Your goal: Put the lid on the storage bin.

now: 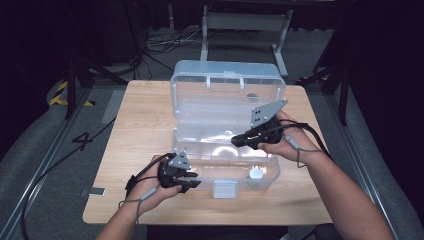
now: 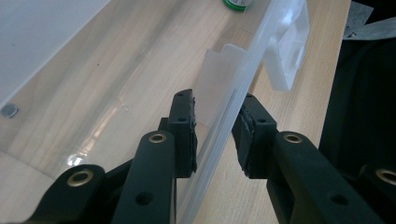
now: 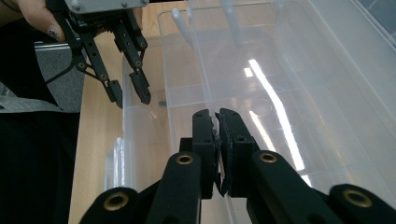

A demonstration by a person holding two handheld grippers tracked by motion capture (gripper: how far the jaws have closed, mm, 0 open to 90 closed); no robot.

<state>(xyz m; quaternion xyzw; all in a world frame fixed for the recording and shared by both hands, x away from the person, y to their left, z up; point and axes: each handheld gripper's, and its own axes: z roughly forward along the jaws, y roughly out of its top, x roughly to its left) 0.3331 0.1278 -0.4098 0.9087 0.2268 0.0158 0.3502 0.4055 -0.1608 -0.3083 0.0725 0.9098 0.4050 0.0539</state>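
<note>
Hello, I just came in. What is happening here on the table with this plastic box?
A person works on a clear plastic box that stands open on the wooden table, one gripper in each hand. The left gripper straddles the box's front wall near its corner, jaws apart on either side. The right gripper is shut on a thin clear inner tray at its edge, inside the box. A small white-capped item lies in the box's bottom.

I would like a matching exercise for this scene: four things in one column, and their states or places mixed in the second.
1 left gripper
2 right gripper
3 lid
4 latch

a raised at the back
b jaws shut on a thin clear edge
c on the front of the box
d jaws open, astride the box's wall

Pairs: 1-d, 2-b, 3-a, 4-c.
</note>
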